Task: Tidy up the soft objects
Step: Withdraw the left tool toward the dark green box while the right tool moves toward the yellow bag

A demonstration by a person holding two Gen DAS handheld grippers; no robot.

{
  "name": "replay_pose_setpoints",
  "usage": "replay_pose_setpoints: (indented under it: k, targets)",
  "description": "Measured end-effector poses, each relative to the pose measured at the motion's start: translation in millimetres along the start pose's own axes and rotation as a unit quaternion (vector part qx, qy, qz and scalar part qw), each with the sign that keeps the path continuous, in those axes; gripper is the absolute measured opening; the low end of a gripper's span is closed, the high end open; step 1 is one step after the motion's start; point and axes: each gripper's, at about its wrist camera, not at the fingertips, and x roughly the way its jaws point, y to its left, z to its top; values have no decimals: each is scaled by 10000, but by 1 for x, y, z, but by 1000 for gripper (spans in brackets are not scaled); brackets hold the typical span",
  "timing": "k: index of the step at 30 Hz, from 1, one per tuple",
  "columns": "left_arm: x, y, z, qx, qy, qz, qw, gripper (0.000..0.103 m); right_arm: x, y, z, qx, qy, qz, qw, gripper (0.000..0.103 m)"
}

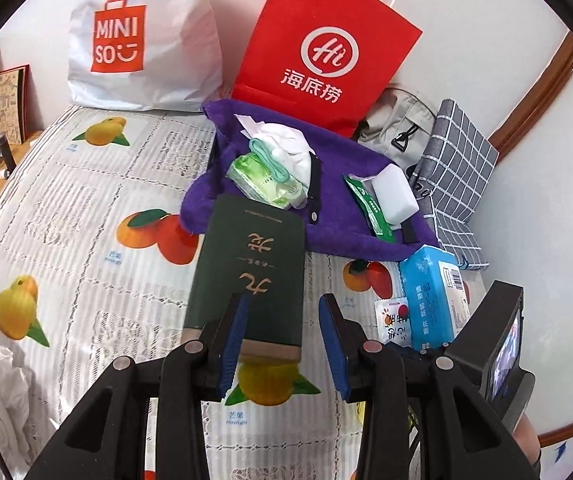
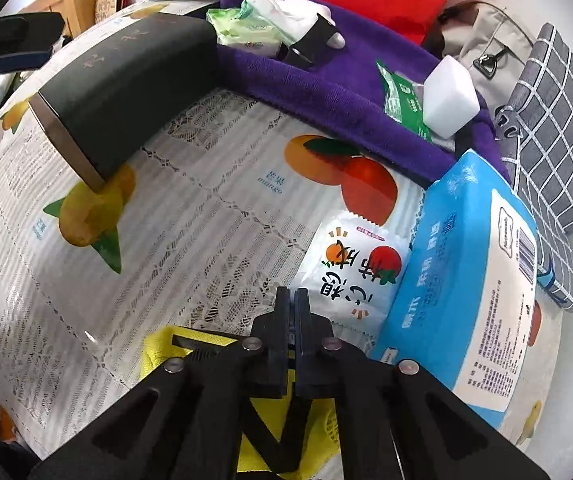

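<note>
Left gripper (image 1: 282,336) stood parted over the dark green rectangular box (image 1: 250,264), right gripper (image 2: 291,308) pressed together empty; soft items lay heaped on the purple towel (image 1: 338,216), blue tissue pack (image 2: 466,280) seemingly unsorted.

- "MINISO" in white on the red logo of the white plastic bag (image 1: 142,36);
- right of that white bag, "Hi" and "海底捞" on the red paper bag (image 1: 326,48);
- below it, "mango" printed on the tablecloth (image 2: 206,216) beside fruit pictures.
</note>
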Motion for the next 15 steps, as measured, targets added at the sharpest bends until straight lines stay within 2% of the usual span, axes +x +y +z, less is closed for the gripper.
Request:
replay_pose_setpoints:
  k: [2,8,15]
  targets:
    - [-4,3,-2,-34,-12,-17,10000,36,-2,0,-2,11,-43,2,10000,0]
    - [-12,11,-11,-159,3,1,9999,36,-38,3,-17,382,-450,664,9960,0]
    - [-25,4,-28,-165,28,55,9998,36,-88,0,-37,778,-1030,957,9870,0]
